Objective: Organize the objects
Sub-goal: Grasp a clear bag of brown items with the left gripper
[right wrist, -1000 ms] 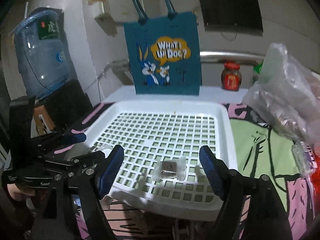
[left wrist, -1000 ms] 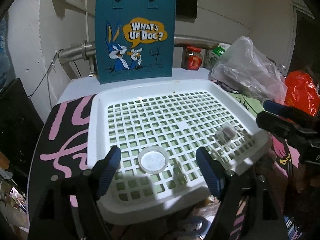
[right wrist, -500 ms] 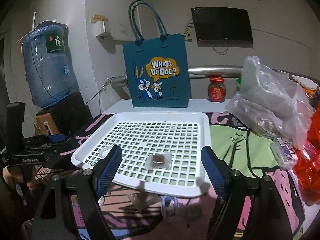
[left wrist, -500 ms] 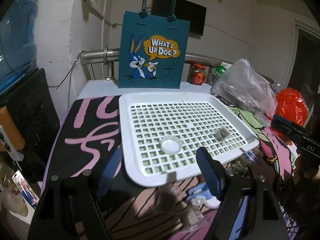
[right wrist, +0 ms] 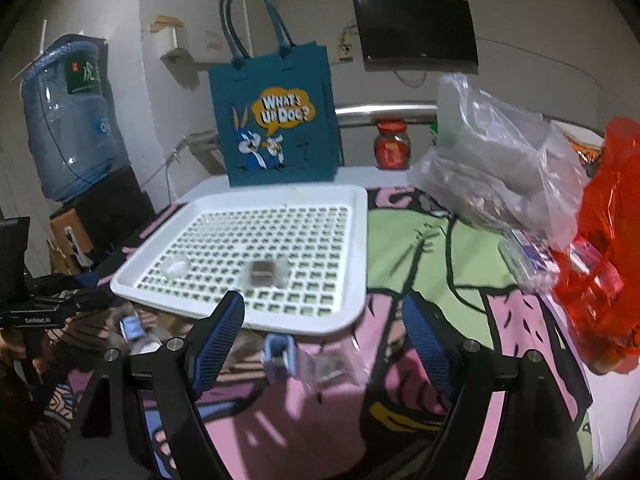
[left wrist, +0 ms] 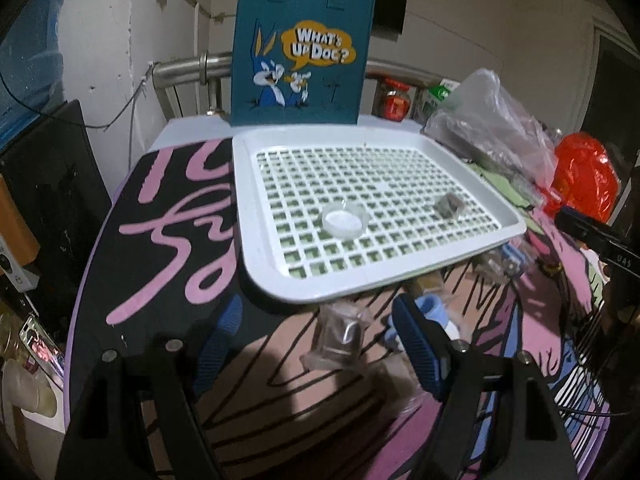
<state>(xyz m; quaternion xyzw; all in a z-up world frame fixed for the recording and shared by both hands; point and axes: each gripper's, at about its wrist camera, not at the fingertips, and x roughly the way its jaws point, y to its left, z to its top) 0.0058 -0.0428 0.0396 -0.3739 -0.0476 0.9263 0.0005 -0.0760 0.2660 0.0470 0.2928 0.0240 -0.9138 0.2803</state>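
Observation:
A white slotted tray (left wrist: 280, 280) (right wrist: 356, 232) lies on the patterned table. In it sit a small clear round cup (left wrist: 344, 220) (right wrist: 175, 267) and a clear-wrapped dark block (left wrist: 449, 205) (right wrist: 264, 273). In front of the tray lie loose items: a clear wrapped packet (left wrist: 340, 334) (right wrist: 332, 364) and a light blue piece (left wrist: 430, 308) (right wrist: 278, 354). My left gripper (left wrist: 316, 336) is open and empty, just above the packet. My right gripper (right wrist: 324, 328) is open and empty, over the loose items at the tray's near edge.
A blue Bugs Bunny tote bag (left wrist: 302, 60) (right wrist: 276, 116) stands behind the tray. A clear plastic bag (right wrist: 496, 160) and a red bag (right wrist: 604, 240) lie to the right, with a red-lidded jar (right wrist: 392, 145) behind. A water bottle (right wrist: 68, 120) stands at the left.
Both grippers have pulled back from over the tray toward the near side, empty. The cup and the wrapped block stay in the tray. The loose items before the tray have come into view.

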